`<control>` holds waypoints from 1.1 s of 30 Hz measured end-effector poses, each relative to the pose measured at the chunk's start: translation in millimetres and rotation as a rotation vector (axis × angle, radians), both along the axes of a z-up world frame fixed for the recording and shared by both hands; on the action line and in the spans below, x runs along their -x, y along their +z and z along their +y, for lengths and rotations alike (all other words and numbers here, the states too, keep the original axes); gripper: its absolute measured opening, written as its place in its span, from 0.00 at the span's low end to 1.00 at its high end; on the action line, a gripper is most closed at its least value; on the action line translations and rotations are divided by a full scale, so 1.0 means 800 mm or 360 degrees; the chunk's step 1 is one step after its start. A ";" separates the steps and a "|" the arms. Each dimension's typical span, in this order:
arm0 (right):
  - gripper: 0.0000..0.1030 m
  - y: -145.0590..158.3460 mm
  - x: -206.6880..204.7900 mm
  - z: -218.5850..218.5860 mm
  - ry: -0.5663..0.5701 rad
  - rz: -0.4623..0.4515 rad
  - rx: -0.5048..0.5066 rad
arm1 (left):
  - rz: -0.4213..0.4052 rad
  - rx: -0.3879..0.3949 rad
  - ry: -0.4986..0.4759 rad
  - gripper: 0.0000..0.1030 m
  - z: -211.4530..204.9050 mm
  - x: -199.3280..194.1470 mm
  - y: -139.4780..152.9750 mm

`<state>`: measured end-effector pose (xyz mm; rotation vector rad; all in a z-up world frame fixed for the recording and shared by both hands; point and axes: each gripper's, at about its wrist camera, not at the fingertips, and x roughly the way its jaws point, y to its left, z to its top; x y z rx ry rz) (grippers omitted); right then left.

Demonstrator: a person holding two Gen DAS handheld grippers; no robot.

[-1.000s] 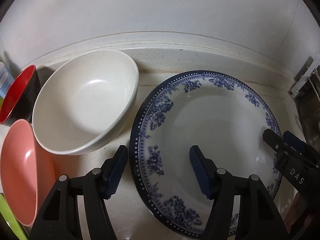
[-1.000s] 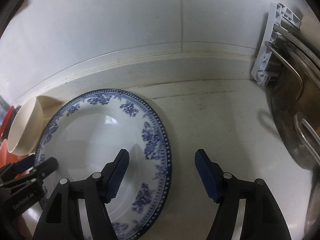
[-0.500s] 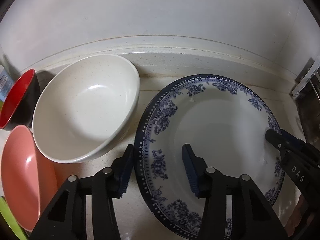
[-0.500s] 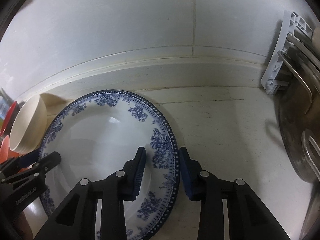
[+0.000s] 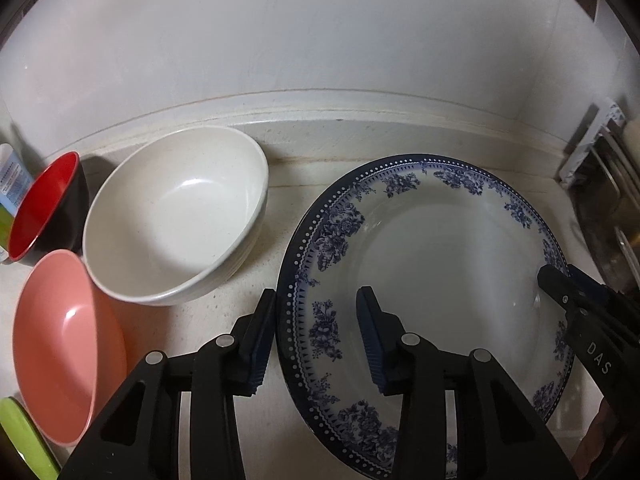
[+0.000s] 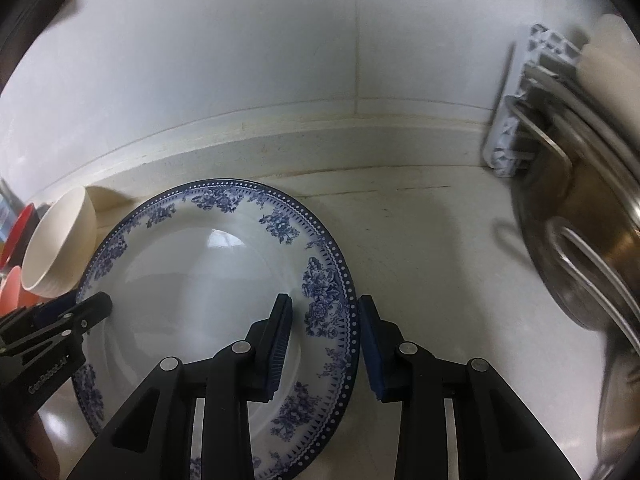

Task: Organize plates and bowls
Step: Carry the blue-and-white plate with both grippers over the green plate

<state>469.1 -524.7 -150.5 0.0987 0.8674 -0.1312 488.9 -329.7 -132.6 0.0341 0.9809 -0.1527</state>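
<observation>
A pale speckled bench (image 6: 420,240) runs back to a raised lip and a plain white wall (image 6: 240,60) with one vertical seam. At the right stands a metal dish rack (image 6: 580,200) with a white plastic end. Dim light leaves soft shadows.

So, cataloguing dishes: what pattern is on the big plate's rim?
Blue flowers with a white-dotted border on the plate, clearest in the left wrist view.

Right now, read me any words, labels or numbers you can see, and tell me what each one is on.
"DAS": white letters on the right gripper body, left wrist view.
"GenRobot.AI", small and only roughly legible: on the left gripper body, right wrist view.
Small print on the blue and white carton at far left: too small to read.
</observation>
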 end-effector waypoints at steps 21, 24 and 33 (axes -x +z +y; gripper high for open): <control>0.34 0.073 0.103 0.057 -0.0133 -0.0108 -0.0034 | -0.0138 0.0017 -0.0041 0.39 0.072 0.084 0.073; 0.34 0.083 0.122 0.072 -0.0145 -0.0121 -0.0037 | -0.0166 0.0014 -0.0035 0.38 0.090 0.098 0.083; 0.34 0.101 0.163 0.130 -0.0115 -0.0144 0.0035 | -0.0185 0.0049 0.0016 0.39 0.150 0.135 0.096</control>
